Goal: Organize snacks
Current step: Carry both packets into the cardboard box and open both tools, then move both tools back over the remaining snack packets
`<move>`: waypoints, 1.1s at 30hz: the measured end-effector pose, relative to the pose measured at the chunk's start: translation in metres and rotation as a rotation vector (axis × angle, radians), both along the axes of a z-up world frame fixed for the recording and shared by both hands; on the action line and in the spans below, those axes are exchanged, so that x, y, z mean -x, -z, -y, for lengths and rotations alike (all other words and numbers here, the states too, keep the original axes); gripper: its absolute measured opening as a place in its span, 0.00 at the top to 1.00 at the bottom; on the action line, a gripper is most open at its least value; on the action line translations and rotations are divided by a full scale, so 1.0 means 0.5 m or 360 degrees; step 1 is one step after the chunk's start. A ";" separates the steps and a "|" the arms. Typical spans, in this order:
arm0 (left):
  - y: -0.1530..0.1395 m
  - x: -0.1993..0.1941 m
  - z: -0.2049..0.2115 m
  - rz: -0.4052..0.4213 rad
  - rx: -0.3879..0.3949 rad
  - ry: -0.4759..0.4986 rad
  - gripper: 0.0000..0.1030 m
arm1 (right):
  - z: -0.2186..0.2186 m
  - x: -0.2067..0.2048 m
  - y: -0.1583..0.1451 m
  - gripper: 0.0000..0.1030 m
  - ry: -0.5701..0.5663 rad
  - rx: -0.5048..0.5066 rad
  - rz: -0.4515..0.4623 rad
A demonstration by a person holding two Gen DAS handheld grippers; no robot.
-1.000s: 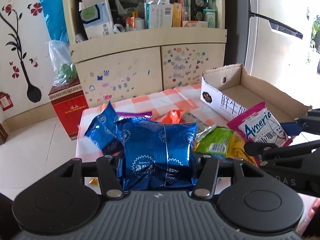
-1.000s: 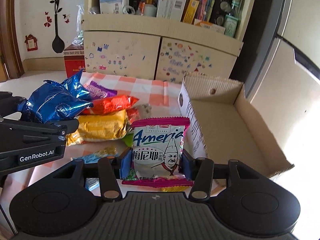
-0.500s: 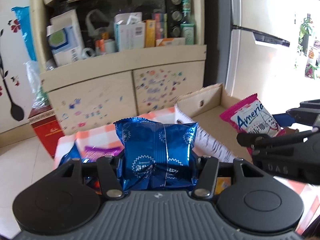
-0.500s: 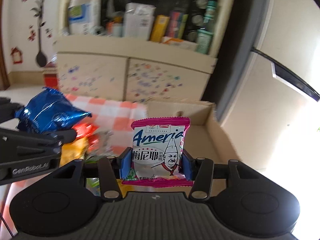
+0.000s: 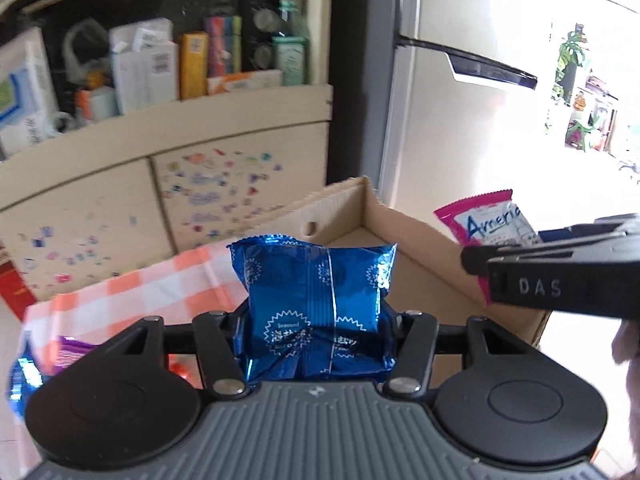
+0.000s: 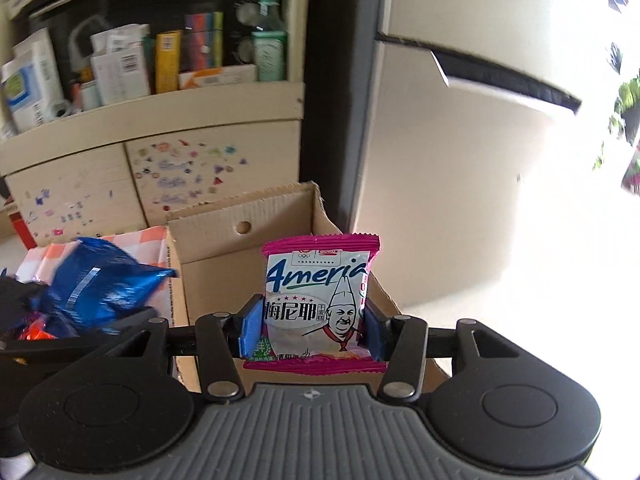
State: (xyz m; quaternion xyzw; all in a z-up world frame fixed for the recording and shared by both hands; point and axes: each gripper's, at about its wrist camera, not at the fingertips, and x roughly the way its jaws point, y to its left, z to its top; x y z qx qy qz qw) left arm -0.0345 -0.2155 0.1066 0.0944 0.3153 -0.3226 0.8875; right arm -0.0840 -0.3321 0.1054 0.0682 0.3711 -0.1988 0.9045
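The left tongs (image 5: 318, 320) are clenched on a shiny blue foil snack packet (image 5: 316, 300) at lower centre; the right tongs (image 6: 310, 330) grip a pink-edged white snack packet with a chef drawing (image 6: 320, 300). Both hang before the open brown cardboard box (image 6: 224, 248) at mid-frame. The risk — slick, puffy wrappers could slip from the pads, or a packet let go early could catch the box wall and fall onto the orange-checked worktop (image 5: 132, 292).

Table with a checked cloth (image 5: 132, 292)
An open cardboard box (image 5: 416, 248) sits beside loose snack packets (image 5: 68, 354).
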 end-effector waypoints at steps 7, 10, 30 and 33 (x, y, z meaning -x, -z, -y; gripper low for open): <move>0.042 -0.018 0.081 -0.0144 0.0032 0.0078 0.36 | 0.037 -0.015 0.017 0.42 0.0143 -0.0128 -0.0019; 0.045 -0.014 0.091 -0.0152 0.0031 0.0101 0.19 | 0.050 -0.018 0.017 0.31 0.0169 -0.0176 0.0000; 0.033 -0.048 -0.075 -0.0153 -0.0083 -0.0035 0.10 | 0.003 -0.044 0.020 0.24 -0.0046 -0.0297 0.0040; 0.032 -0.059 -0.112 -0.0161 -0.0074 -0.0076 0.10 | -0.013 -0.053 0.022 0.24 -0.0104 -0.0288 0.0033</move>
